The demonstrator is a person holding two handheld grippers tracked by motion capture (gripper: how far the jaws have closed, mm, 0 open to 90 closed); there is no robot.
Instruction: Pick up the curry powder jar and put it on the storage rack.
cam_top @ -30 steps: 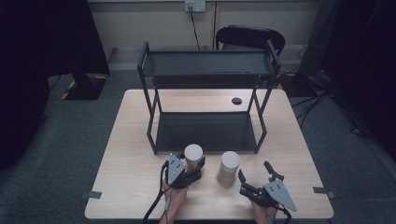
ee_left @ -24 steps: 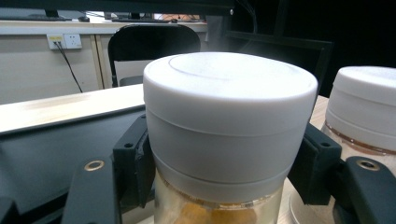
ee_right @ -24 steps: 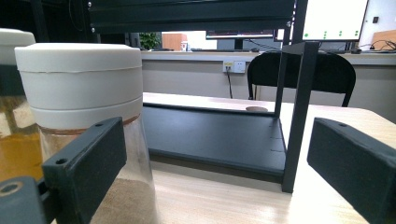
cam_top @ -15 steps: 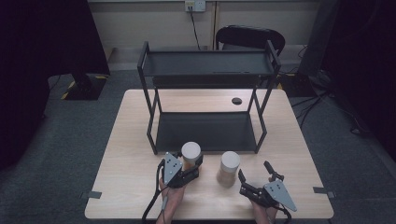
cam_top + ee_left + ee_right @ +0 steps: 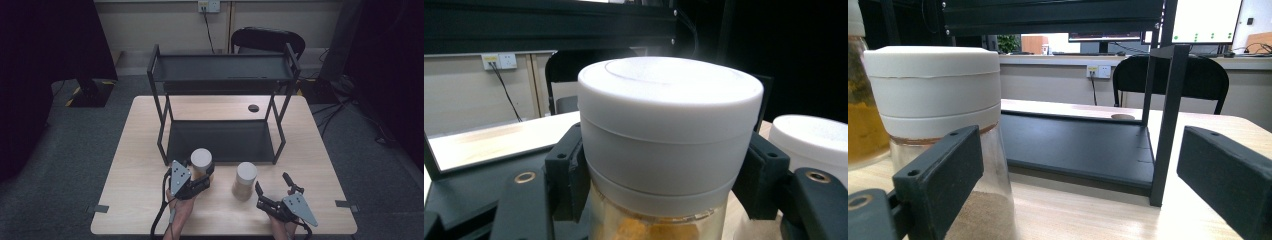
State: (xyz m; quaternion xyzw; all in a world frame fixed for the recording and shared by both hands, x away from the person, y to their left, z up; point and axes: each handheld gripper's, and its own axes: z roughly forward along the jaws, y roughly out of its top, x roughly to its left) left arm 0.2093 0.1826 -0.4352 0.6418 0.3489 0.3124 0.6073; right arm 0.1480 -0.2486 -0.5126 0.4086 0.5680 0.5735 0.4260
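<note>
Yellow contents under the jar (image 5: 669, 145) lid, between left tongs (image 5: 669, 185).

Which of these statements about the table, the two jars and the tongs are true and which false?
1. The left tongs grip a white-lidded jar. True.
2. The right tongs clamp the second jar. False: they stand open beside it, at its right in the high view.
3. A jar sits on the top tier of the black shelf rack. False: both jars are near the table's front edge, in front of the rack.
4. A chair stands behind the table. True.
</note>
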